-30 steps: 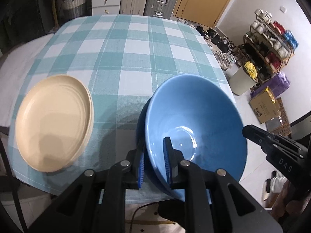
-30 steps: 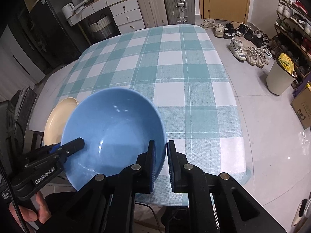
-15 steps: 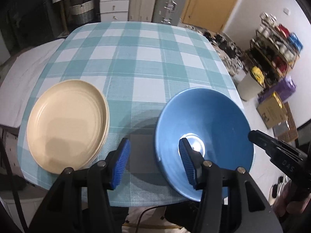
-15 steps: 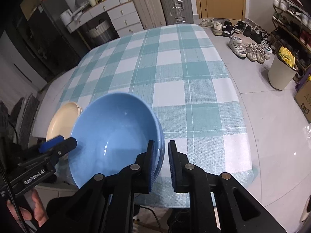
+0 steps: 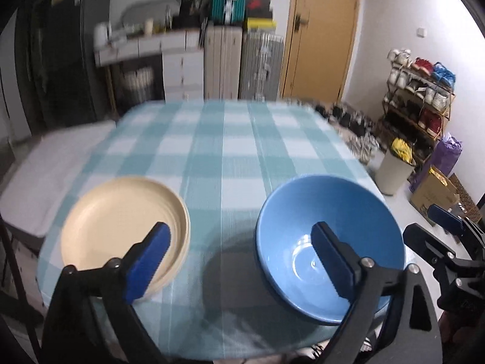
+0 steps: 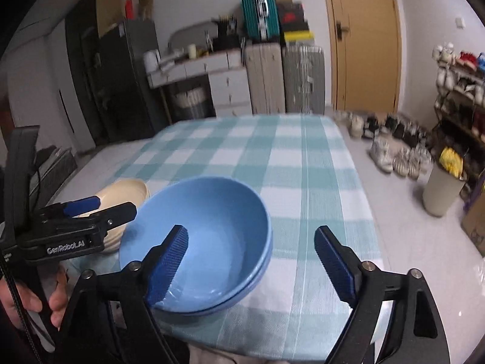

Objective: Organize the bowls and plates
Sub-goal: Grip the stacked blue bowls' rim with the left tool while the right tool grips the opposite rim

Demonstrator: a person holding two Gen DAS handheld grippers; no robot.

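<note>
Two blue bowls [image 6: 212,221] sit nested on the checked tablecloth [image 6: 272,157] near the front edge; they also show in the left wrist view [image 5: 330,227]. A stack of cream plates [image 5: 121,224] lies to their left, also seen in the right wrist view [image 6: 127,189]. My left gripper [image 5: 242,261] is open and empty, pulled back above the front edge between plates and bowls. My right gripper [image 6: 251,261] is open and empty, its left finger over the bowls' near rim.
A white bin [image 6: 441,188], shoes [image 6: 394,154] and a shoe rack [image 5: 418,103] stand on the floor to the right. Suitcases [image 6: 285,79], drawers and a wooden door [image 6: 363,39] are behind the table. A white cloth [image 5: 54,163] lies at the table's left.
Both grippers have let go of the blue bowl, opened wide and drawn back and up. The bowl now rests nested in the other blue bowl on the table.
</note>
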